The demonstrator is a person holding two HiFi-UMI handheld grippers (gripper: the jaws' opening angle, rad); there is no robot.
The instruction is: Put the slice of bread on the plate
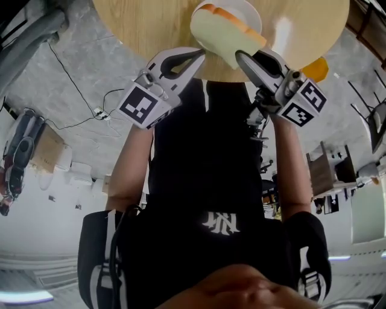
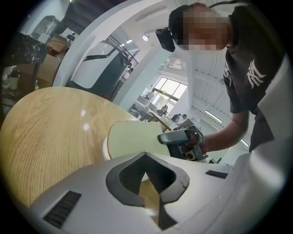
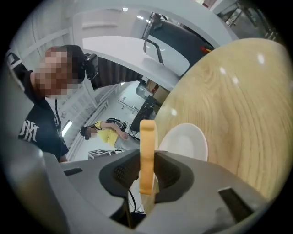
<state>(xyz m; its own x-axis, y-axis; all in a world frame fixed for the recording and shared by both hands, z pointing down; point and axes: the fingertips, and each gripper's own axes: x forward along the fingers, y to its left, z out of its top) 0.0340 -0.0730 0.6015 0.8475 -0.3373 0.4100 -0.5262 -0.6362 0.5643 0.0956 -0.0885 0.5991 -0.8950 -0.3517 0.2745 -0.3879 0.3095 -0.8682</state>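
My right gripper (image 1: 244, 57) is shut on a slice of bread (image 1: 226, 36) with a pale face and an orange-brown crust. It holds the slice on edge, just above a white plate (image 1: 244, 8) on the round wooden table (image 1: 145, 24). In the right gripper view the slice (image 3: 147, 155) stands upright between the dark pads, with the plate (image 3: 183, 141) right behind it. My left gripper (image 1: 199, 54) hangs beside the slice with its tips together and nothing in them. The left gripper view shows the flat side of the bread (image 2: 132, 139), the plate's rim (image 2: 106, 148) under it, and the right gripper (image 2: 181, 137) gripping it.
The wooden tabletop (image 2: 50, 128) spreads bare around the plate. An orange-yellow thing (image 1: 318, 69) shows at the table's edge beside my right gripper. Beyond the table are a grey floor with cables (image 1: 78, 90), chairs and other people.
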